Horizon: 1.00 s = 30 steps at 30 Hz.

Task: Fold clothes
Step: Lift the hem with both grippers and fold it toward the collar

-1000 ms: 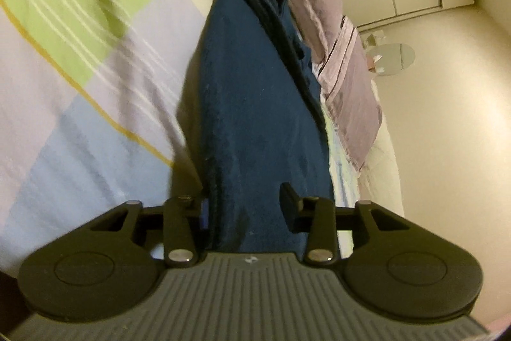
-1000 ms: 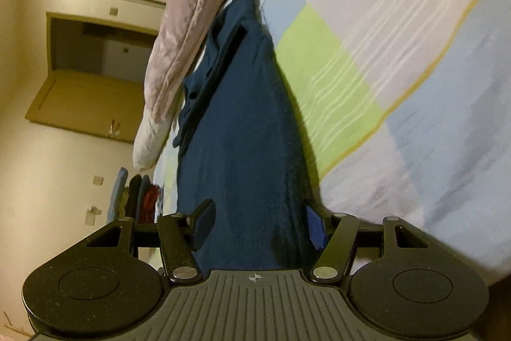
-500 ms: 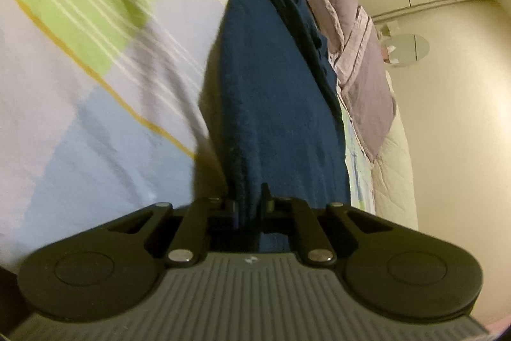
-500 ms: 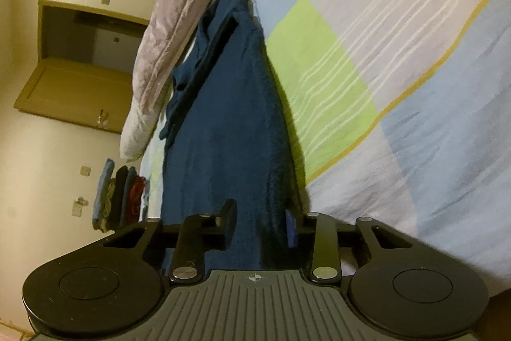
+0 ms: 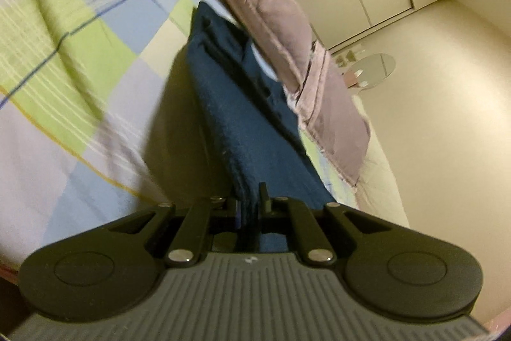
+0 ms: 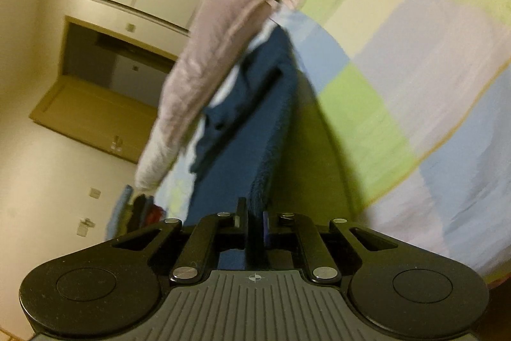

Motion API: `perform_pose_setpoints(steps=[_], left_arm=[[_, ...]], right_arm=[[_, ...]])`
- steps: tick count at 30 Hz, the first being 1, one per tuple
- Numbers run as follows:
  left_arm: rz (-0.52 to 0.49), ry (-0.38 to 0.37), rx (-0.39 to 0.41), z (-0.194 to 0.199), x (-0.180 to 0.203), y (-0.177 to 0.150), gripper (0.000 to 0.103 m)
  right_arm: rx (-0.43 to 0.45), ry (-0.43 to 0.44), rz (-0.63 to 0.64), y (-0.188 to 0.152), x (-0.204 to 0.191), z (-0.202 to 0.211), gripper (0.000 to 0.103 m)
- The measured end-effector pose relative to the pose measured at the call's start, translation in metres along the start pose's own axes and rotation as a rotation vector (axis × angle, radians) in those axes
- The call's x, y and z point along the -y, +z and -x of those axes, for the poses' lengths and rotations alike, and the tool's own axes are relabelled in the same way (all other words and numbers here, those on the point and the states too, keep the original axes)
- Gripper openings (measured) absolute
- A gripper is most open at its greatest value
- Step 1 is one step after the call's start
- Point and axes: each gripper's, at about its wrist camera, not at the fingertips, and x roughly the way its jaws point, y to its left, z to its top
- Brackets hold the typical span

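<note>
**Ana:** Navy-blue knit garment [image 5: 252,130], already folded into a long narrow strip, lies on the bed's pastel checked sheet [image 5: 80,59], running toward twelve o'clock beside the mauve quilt [image 5: 287,31]. Which step is this?

**Ben:** The lengthwise fold, I'd judge. The left hand-held gripper [image 5: 252,206] is clamped on the near edge; the right hand-held gripper [image 6: 254,219] pinches the same hem [image 6: 265,181].

**Ana:** Next?

**Ben:** Probably carry both corners toward twelve o'clock together, level, keeping the hem taut so the layers don't slip.

Quilt [image 5: 281,31] crowds shirt's [image 5: 242,123] far side; bedsheet [image 5: 64,104] open.
</note>
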Motion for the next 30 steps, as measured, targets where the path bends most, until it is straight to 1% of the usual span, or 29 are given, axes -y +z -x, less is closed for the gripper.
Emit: perform_pose_setpoints(steps=[4,9,14,18,21,26,30], left_arm=[[-0.011,-0.029,0.028,0.033,0.007,-0.009,0.005],[-0.024,-0.058,0.046,0.082,0.012,-0.04,0.005],[-0.016,-0.079,0.045,0.13,0.011,-0.087,0.005],[0.012,-0.078,0.036,0.166,0.007,-0.124,0.005],[0.03,-0.08,0.031,0.189,0.007,-0.145,0.005],[0.024,-0.081,0.014,0.213,0.016,-0.161,0.005],[0.034,-0.091,0.011,0.211,0.019,-0.154,0.005]], right_arm=[[0.028,0.043,0.023,-0.014,-0.021,0.022,0.006],[0.054,0.078,0.044,-0.049,-0.04,0.057,0.006],[0.082,0.101,0.007,-0.101,-0.036,0.103,0.006],[0.087,0.094,-0.026,-0.137,-0.026,0.142,0.006],[0.083,0.093,-0.03,-0.162,-0.025,0.164,0.006],[0.06,0.079,-0.042,-0.191,-0.027,0.192,0.006],[0.056,0.079,-0.045,-0.195,-0.03,0.197,0.006]])
